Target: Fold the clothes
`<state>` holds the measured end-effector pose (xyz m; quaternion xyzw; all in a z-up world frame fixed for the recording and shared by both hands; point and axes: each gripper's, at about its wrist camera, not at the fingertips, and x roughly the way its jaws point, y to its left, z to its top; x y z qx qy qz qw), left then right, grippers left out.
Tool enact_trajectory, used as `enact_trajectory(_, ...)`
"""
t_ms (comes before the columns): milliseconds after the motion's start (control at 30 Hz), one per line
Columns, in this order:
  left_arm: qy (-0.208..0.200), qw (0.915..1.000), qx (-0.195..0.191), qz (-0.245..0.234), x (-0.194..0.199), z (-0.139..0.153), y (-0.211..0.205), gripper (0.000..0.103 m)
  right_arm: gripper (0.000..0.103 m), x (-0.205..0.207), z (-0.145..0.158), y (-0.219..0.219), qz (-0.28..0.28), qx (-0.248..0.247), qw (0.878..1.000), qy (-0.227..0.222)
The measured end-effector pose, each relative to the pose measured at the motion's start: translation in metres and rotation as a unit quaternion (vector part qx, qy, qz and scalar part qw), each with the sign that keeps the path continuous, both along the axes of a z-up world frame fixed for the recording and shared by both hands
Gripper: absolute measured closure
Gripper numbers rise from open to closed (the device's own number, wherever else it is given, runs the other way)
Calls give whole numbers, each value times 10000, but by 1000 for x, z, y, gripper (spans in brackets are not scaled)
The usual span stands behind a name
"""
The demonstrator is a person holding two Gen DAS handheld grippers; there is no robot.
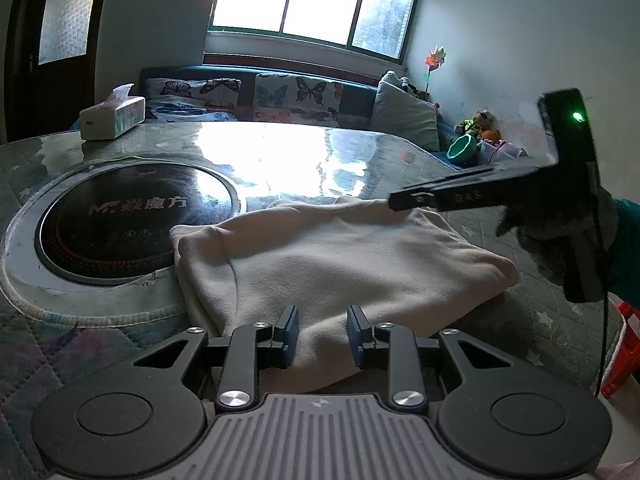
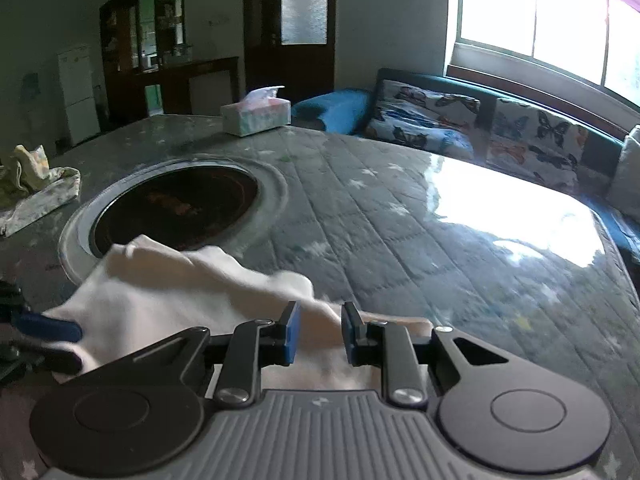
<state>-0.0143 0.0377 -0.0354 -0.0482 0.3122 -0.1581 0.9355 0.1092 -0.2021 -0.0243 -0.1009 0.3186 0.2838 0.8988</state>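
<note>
The left gripper sits at the bottom centre of its own view, its jaws narrowly apart with nothing pinched between them, just above the near edge of the cloth. The cloth is a cream garment lying folded on the worktop, filling the middle of that frame. Its left edge touches the rim of a round dark cooktop set into the worktop at centre left.

The right gripper is at the bottom centre of its view, its jaws also narrow; cloth lies between and under the fingers, but whether the pads press on it cannot be told. In the left view this gripper comes in from the right edge, carried by a gloved hand, its tip over the far right corner of the cloth. In the right view the left gripper's blue fingertips show at the lower left, against the cloth.

A tissue box stands at the upper left of the worktop. A second crumpled garment lies at the left edge of the right view. Beyond the worktop runs a sofa with butterfly cushions under a bright window.
</note>
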Motion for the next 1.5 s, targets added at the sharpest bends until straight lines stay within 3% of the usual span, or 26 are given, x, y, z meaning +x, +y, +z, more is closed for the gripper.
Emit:
enact_trajectory(233,1,10000,-29,-16,0,0,1,72,82,17,-16,14,-74,-182,9997,155)
enact_trajectory(467,77,9999,-123,-4,3,3,2,72,81,0,2,13,31,-156,9999,-22)
enact_trajectory(633,119,9999,-94,61,5,9,0,63,79,-21,12,11,215,-109,9997,-97)
enact_trajectory(700,138,9998,-83,76,7,10,0,60,73,-31,14,11,286,-98,9995,-115)
enact_trajectory(1133,130,9995,95,280,5,18,1,43,60,-76,9,2,293,92,9995,-28)
enact_trajectory(1500,-95,9987,168,465,-3,27,3,19,34,-108,11,-1,227,292,9992,-135)
